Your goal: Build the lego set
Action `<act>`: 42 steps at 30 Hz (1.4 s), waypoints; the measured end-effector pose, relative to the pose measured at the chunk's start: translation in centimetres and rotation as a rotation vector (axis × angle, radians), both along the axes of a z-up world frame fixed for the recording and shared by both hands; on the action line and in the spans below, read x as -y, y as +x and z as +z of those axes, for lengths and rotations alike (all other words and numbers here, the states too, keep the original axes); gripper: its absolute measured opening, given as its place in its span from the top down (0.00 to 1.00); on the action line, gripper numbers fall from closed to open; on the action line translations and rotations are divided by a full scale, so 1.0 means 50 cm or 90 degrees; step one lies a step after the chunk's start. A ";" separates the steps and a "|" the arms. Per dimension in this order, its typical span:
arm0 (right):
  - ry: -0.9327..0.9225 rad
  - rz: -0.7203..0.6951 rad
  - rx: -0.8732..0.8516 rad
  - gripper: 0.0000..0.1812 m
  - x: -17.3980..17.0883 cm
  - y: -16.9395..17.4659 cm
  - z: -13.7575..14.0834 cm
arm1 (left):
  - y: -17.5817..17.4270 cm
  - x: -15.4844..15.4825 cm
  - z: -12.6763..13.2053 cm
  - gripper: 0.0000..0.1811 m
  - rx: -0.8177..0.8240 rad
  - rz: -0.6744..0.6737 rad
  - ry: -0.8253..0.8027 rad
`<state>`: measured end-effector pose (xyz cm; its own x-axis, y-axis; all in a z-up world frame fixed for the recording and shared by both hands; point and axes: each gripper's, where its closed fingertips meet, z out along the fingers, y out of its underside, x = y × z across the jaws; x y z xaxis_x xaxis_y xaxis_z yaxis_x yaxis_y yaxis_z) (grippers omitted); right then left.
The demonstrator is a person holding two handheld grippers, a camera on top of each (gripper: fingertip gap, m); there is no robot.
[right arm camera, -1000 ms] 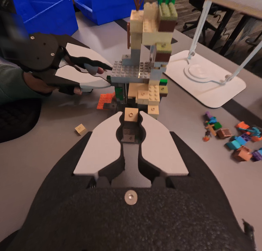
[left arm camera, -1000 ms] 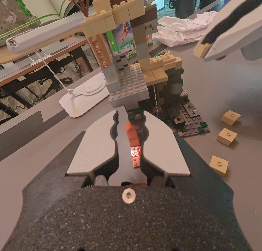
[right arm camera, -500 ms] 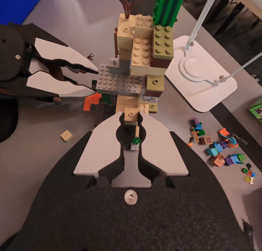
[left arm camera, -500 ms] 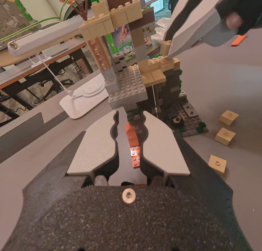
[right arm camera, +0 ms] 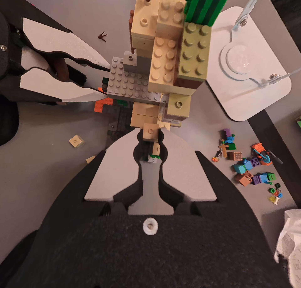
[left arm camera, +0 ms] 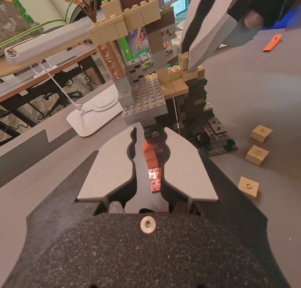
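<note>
The lego model (left arm camera: pixel 145 99) is a tower on a dark baseplate (left arm camera: pixel 211 142), with a grey studded plate, tan bricks, a ladder and a green top; the right wrist view shows it from above (right arm camera: pixel 130 85). My left gripper (left arm camera: pixel 150 130) is shut on the model's dark lower column, under the grey plate; it also shows in the right wrist view (right arm camera: pixel 107 81). My right gripper (right arm camera: pixel 150 130) is shut on a small tan brick (right arm camera: pixel 150 131). It holds that tan brick (left arm camera: pixel 183 60) down on the model's tan ledge, where the right gripper (left arm camera: pixel 187 63) comes in from the upper right.
Three loose tan bricks (left arm camera: pixel 256 155) lie right of the baseplate; one shows in the right wrist view (right arm camera: pixel 76 141). Minifigures and small pieces (right arm camera: pixel 247 164) lie to the right. A white lamp base (right arm camera: pixel 247 72) stands behind the model. An orange piece (left arm camera: pixel 272 42) and crumpled paper (right arm camera: pixel 290 247) lie on the table. Tip to tip, the grippers are about 9 centimeters apart.
My right gripper has come down from the upper right with the tan brick onto the model's tan ledge. My left gripper has stayed on the model's base.
</note>
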<state>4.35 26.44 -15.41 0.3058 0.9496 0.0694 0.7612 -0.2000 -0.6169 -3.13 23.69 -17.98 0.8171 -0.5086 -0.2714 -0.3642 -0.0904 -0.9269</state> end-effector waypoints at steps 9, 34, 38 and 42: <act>-0.019 -0.014 0.013 0.90 0.005 0.001 -0.004 | 0.001 0.000 -0.002 0.84 -0.002 -0.002 -0.003; -0.015 -0.030 0.015 0.88 0.003 0.002 -0.004 | 0.003 0.000 -0.005 0.84 -0.007 -0.005 -0.005; -0.010 -0.032 0.011 0.88 0.003 0.003 -0.003 | 0.003 0.000 -0.005 0.84 -0.007 -0.005 -0.005; 0.004 -0.037 -0.006 0.88 0.006 0.007 0.004 | 0.004 0.000 -0.007 0.84 -0.007 -0.006 -0.007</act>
